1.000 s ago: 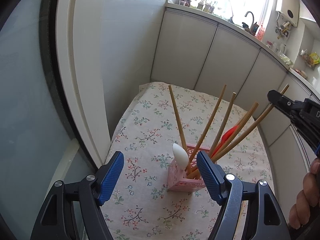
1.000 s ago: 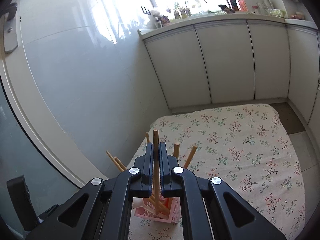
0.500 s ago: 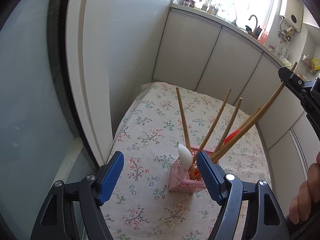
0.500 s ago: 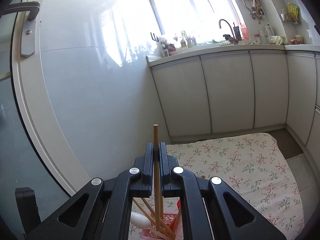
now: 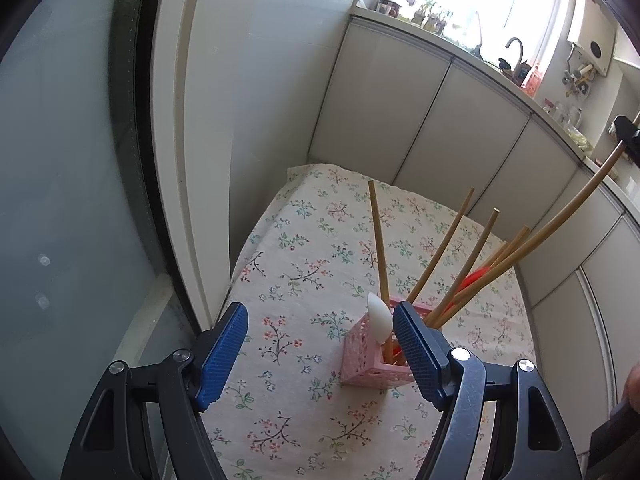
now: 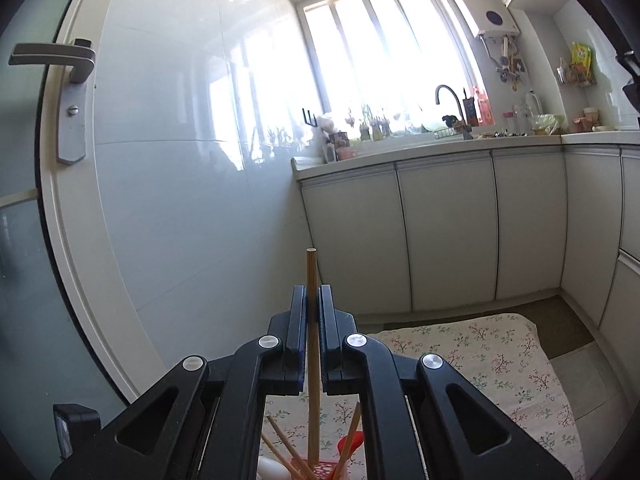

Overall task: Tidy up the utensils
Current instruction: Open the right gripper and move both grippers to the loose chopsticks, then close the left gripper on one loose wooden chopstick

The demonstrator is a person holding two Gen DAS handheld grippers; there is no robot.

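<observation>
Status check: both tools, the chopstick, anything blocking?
Right tool shut on one chopstick, tip low in the pink basket. Left tool open, empty, before the basket. Other chopsticks lean alongside.

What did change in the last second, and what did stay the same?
The right hand-held gripper, shut on one chopstick, lifted it higher out of the pink basket; its lower end is not clear of the basket. The left hand-held gripper stayed open and empty; the other chopsticks and spoons stayed put.
</observation>
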